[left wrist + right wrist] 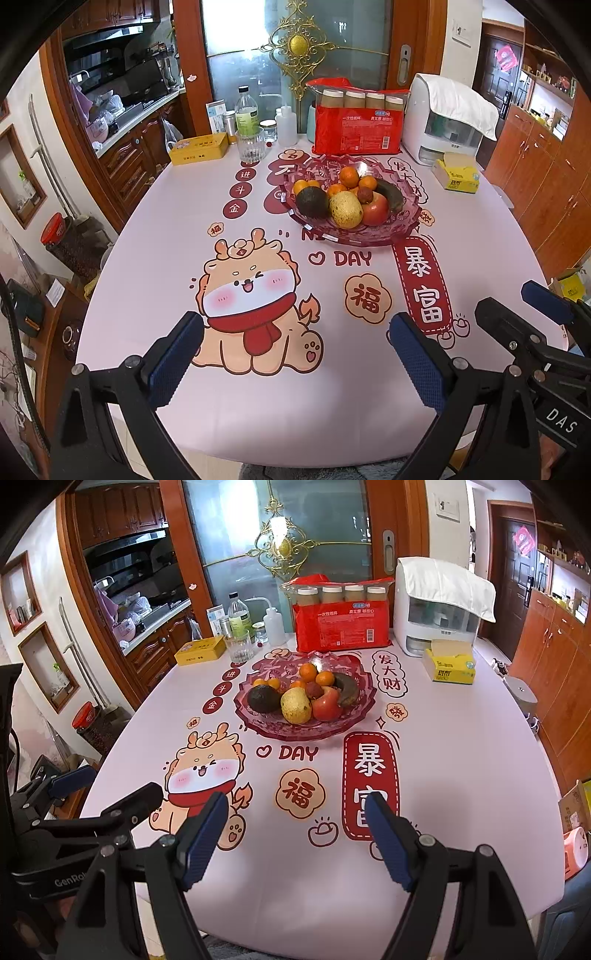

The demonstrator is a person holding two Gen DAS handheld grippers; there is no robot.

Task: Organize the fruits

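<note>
A pink glass fruit plate [369, 238] [273, 733] stands at the middle of the table. It holds a dark avocado [311, 202] [263, 698], a yellow pear [345, 209] [295, 705], a red apple [376, 209] [328, 705], a lychee [365, 194], several tangerines [349, 176] [308, 672] and a dark banana [393, 194] [347, 688]. My left gripper [295, 343] is open and empty near the table's front edge. My right gripper [297, 821] is open and empty beside it, also low over the front edge. The right gripper's fingers [546, 299] show at the right of the left wrist view.
At the back stand a red bag of paper cups [356, 122], a white dispenser with a cloth [443, 118], a yellow tissue pack [456, 173], a yellow tin [199, 147], a glass [250, 146] and bottles [246, 110]. Cabinets flank the table.
</note>
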